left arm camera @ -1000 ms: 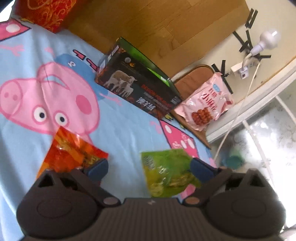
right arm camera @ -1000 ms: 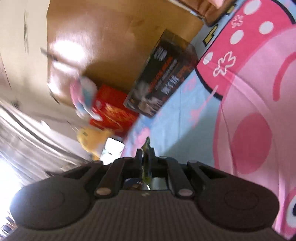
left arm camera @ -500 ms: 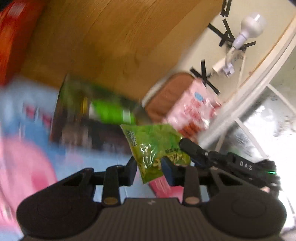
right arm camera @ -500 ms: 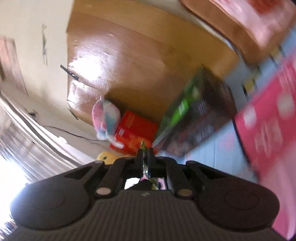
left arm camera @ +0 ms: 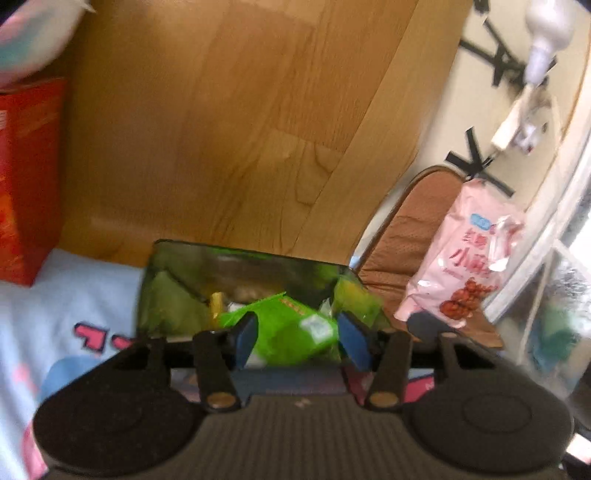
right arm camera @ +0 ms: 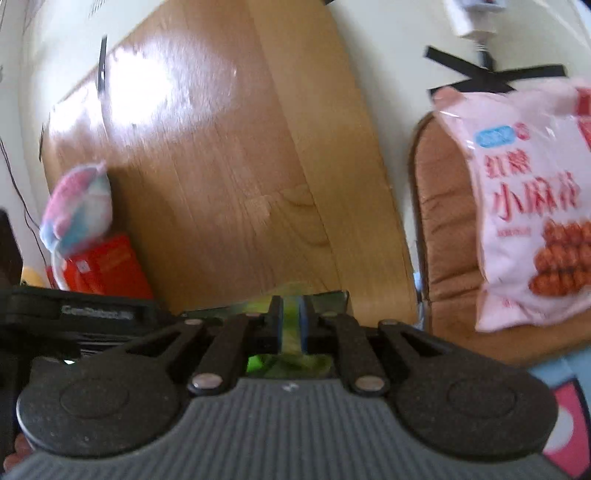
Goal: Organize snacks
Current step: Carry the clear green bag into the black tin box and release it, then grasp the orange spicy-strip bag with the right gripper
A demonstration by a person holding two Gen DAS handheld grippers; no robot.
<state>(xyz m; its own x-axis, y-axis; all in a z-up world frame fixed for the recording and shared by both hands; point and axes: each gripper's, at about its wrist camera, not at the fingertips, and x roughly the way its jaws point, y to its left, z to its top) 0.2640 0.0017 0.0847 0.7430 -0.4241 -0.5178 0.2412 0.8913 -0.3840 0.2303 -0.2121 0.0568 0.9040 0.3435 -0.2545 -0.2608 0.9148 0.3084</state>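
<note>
Left tongs [left arm camera: 295,341] spread apart; right tongs [right arm camera: 291,325] nearly closed.

This was a home, most likely a child's bedroom. A pale blue cartoon bedsheet [left arm camera: 55,295] with pink figures covered the surface, backed by a wooden headboard [left arm camera: 229,140]. A soft pastel plush toy [right arm camera: 77,210] sat on a red box [right arm camera: 107,269]. A white plug-in lamp [left arm camera: 546,33] was fixed to the cream wall with black tape [left arm camera: 476,162], beside a brown padded chair [right arm camera: 443,229].

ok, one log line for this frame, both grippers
left gripper: open, straddling green snack packet | right gripper: shut on green snack packet | position: over open box | release: not yet
</note>
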